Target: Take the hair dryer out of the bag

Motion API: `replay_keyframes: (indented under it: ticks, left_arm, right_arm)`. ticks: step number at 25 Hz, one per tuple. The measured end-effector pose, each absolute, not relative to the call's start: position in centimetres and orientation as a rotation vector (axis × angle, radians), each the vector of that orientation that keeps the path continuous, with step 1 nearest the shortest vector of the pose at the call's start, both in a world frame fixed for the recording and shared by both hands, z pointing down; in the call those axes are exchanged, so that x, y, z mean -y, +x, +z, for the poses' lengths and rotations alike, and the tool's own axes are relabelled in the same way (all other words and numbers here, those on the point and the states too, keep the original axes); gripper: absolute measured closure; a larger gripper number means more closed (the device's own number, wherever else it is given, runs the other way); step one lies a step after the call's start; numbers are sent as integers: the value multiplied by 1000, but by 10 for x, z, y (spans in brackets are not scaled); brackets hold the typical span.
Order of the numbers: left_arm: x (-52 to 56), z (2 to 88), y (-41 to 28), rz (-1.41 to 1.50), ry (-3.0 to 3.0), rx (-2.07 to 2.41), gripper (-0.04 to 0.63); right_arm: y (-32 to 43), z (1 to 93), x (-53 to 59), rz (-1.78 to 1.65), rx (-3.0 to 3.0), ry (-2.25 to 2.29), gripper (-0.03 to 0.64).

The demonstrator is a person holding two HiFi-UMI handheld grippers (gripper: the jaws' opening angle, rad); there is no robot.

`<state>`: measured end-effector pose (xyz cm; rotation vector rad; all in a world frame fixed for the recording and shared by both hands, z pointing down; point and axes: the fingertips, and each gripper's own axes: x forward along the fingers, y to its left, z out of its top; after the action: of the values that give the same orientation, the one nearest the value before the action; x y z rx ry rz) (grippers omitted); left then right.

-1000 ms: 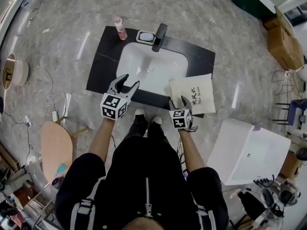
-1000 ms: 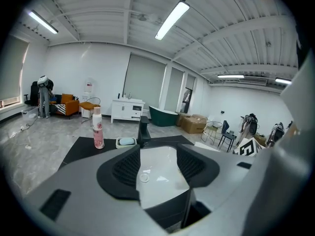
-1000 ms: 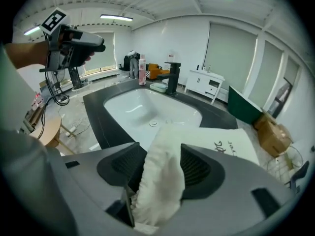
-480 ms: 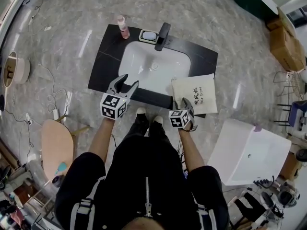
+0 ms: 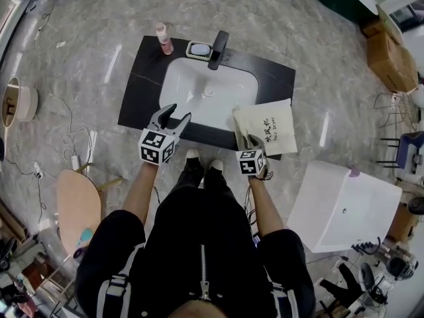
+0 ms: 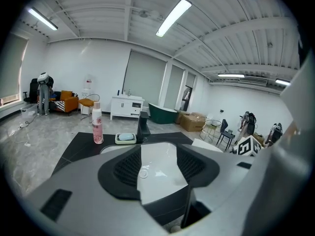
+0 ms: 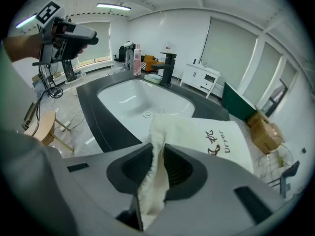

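Showing the right gripper [image 7: 156, 156] clenched on the near edge of the cream bag [image 5: 270, 130], its jaws having just been closing onto the fabric. The bag lies flat on the dark desk [image 5: 140, 88] directly ahead of this gripper, long axis running away from it, printed side up. The left gripper [image 6: 158, 163], released and empty, hovers over the sink [image 5: 207, 93].

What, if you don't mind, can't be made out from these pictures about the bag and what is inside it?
- Hair dryer: all views; the bag's cloth covers whatever is inside.
- Bag's mouth: right gripper view; the right gripper, whose jaws have just been closing, pinches the cloth edge, and its body hides the rest.
- Pink bottle's label: head and left gripper views; too small to read.
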<state>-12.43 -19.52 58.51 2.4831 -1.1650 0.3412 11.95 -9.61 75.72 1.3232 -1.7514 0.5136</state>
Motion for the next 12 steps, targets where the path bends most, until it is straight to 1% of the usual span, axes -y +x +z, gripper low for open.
replay_keyframes:
  ticks: [4, 12]
  left_arm:
    - [193, 588, -117, 345, 2492, 1137, 354]
    - [188, 593, -99, 353, 2509, 1072, 354]
  right_arm:
    - [125, 748, 97, 576, 1805, 1348, 560]
    - [131, 725, 104, 609, 1862, 1364, 569]
